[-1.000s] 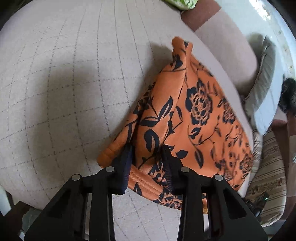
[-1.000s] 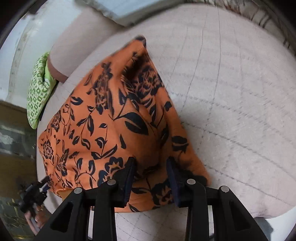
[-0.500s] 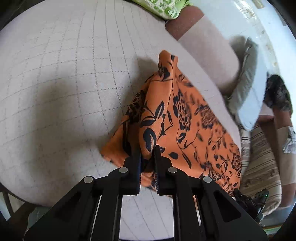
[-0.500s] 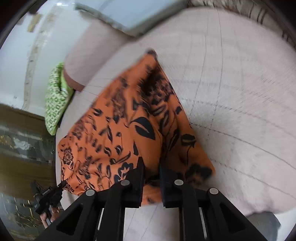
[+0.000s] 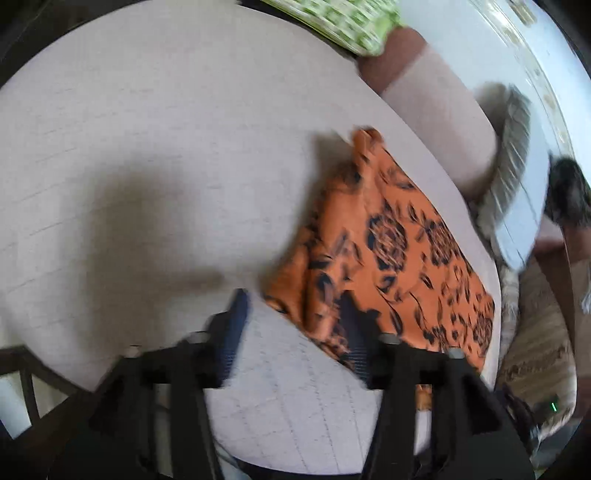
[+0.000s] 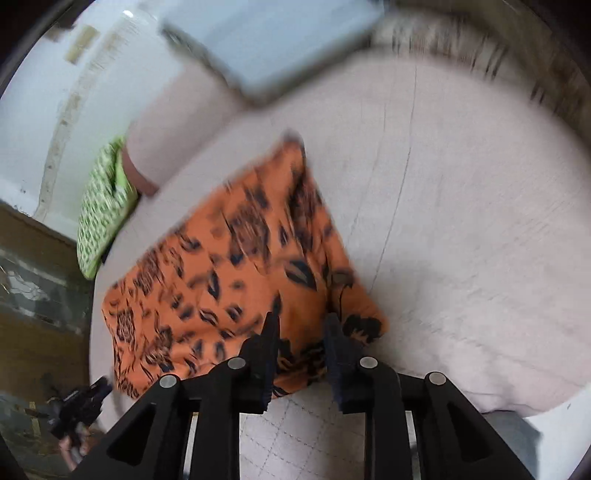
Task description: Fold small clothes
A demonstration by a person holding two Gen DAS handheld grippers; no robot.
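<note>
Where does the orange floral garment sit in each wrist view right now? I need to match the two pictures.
Left wrist view: the orange floral garment lies right of centre, running to the lower right, ahead of the left claw.
Right wrist view: it fills the centre-left, just ahead of the right claw.
Shared landmark: the green patterned cushion, top in the left view, left edge in the right.

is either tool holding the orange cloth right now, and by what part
Nothing is held. Both the left tool and the right tool are opening, pads clear of the orange floral cloth, which lies on the bed under them.
</note>
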